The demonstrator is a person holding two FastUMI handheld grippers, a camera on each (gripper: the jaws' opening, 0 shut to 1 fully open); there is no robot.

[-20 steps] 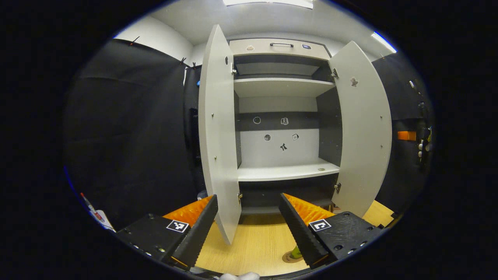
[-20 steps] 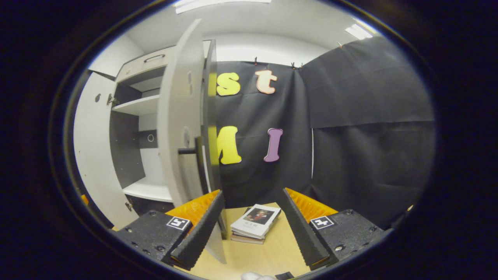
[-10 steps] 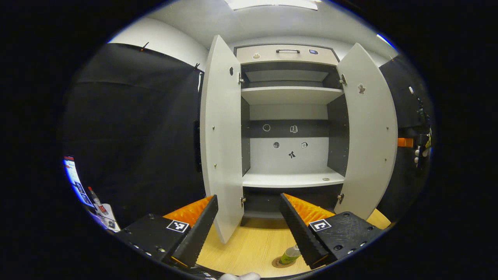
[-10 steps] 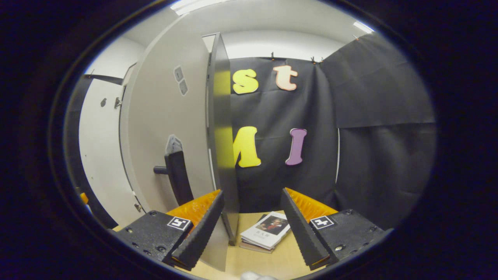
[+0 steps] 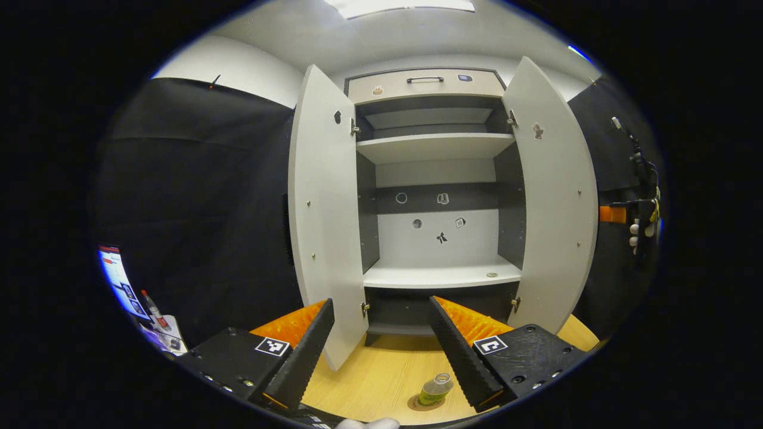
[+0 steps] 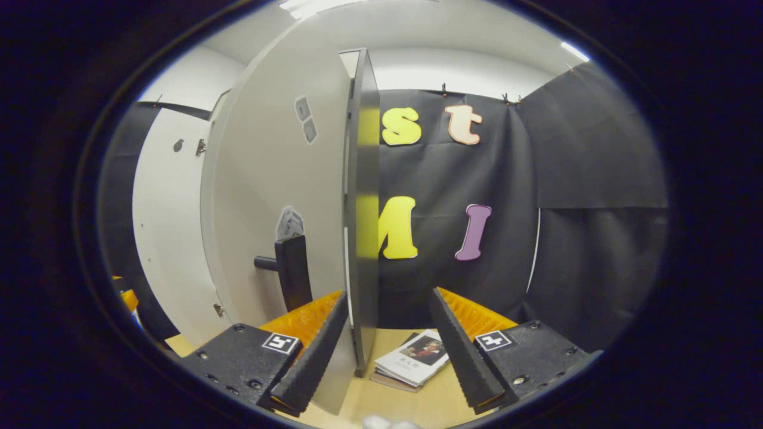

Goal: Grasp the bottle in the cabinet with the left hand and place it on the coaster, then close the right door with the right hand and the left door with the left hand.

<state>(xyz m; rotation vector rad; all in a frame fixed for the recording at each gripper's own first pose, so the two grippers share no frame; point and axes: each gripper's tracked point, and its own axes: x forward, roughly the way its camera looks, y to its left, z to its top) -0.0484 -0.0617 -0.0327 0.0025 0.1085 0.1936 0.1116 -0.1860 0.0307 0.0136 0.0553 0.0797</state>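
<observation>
A small green bottle stands on a round coaster on the wooden table, just in front of my left gripper, which is open and empty. Beyond it the cabinet has its left door and right door swung wide. In the right gripper view, my right gripper is open, and the right door's edge stands between its fingers, close to the left one. The door's dark handle shows on the outer face. The right gripper also shows far off beside the right door.
Two books lie stacked on the table past the right door's edge. A lit screen and a red-capped marker sit at the far left. The cabinet shelves hold only a small round thing.
My left gripper has drawn back and tipped down, bringing the bottle on the coaster into sight. My right gripper has moved round to the right door's outer face, with the edge now between its fingers.
</observation>
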